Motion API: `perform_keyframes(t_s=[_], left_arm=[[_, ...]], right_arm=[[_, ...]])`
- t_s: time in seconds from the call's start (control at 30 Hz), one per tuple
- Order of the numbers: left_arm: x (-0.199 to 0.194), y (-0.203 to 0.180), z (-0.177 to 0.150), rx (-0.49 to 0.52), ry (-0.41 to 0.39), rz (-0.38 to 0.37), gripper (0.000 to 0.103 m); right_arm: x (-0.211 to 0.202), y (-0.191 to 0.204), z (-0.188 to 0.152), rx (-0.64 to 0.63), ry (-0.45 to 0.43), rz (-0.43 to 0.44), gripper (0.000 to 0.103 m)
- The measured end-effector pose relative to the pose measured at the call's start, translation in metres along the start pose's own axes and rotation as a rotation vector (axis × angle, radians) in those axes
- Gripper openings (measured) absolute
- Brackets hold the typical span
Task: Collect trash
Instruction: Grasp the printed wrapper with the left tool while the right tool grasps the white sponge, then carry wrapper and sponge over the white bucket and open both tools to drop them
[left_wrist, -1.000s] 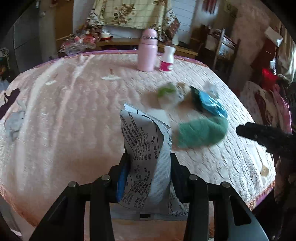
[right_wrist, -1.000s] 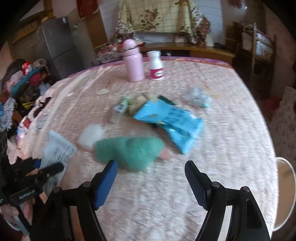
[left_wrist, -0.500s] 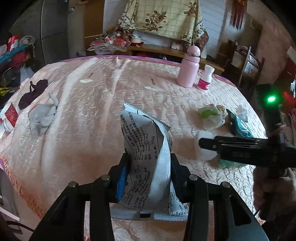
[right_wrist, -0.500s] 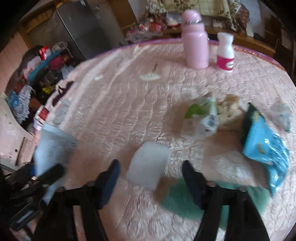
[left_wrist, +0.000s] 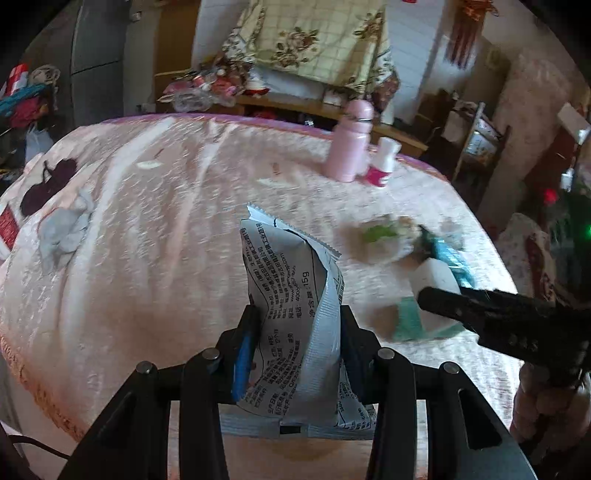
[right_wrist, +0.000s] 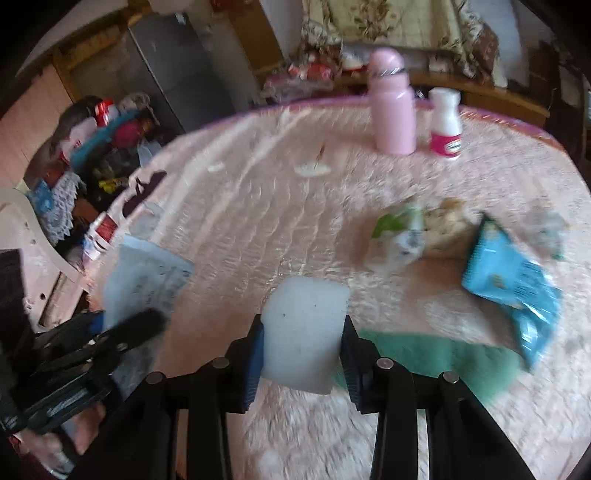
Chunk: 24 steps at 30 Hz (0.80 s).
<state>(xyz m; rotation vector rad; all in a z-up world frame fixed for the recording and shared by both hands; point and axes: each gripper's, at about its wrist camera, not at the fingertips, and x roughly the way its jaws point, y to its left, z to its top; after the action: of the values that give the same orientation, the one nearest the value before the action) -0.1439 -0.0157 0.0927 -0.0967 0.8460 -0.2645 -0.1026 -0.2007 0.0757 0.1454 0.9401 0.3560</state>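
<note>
Pink quilted cloth covers the tabletop (right_wrist: 258, 221) across both wrist views. We find the left hand-held gripper (left_wrist: 295, 354) clamped on a grey printed wrapper (left_wrist: 295, 314) that stands upright between its pads. We note the right hand-held gripper (right_wrist: 301, 354) closing, a white translucent piece (right_wrist: 304, 332) between its blue pads (right_wrist: 255, 362), apparently touching both. Right of it lie a green cloth (right_wrist: 443, 362) and a blue snack bag (right_wrist: 513, 288). Beyond stand a pink bottle (right_wrist: 393, 107) and a white bottle (right_wrist: 445, 125).

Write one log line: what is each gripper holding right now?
left hand-held gripper: shut on grey wrapper | right hand-held gripper: closing on white packet | table: blue bag left
</note>
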Motion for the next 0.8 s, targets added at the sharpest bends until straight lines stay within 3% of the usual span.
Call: perform_keyframes(t_s=[0.17, 0.47, 0.8], left_arm=[[-0.004, -0.054, -0.001, 0.086, -0.008, -0.070, 0.044], [0.005, -0.161, -0.007, 0.230, 0.009, -0.205, 0.044], [0.030, -0.259, -0.019, 0.311, 0.068, -0.310, 0.044]], right_arm=[[-0.053, -0.033, -0.027, 0.053, -0.054, -0.056, 0.041], [-0.136, -0.127, -0.084, 0.210, -0.106, -0.254, 0.041], [-0.197, -0.213, -0.128, 0.346, -0.147, -0.422, 0.041]])
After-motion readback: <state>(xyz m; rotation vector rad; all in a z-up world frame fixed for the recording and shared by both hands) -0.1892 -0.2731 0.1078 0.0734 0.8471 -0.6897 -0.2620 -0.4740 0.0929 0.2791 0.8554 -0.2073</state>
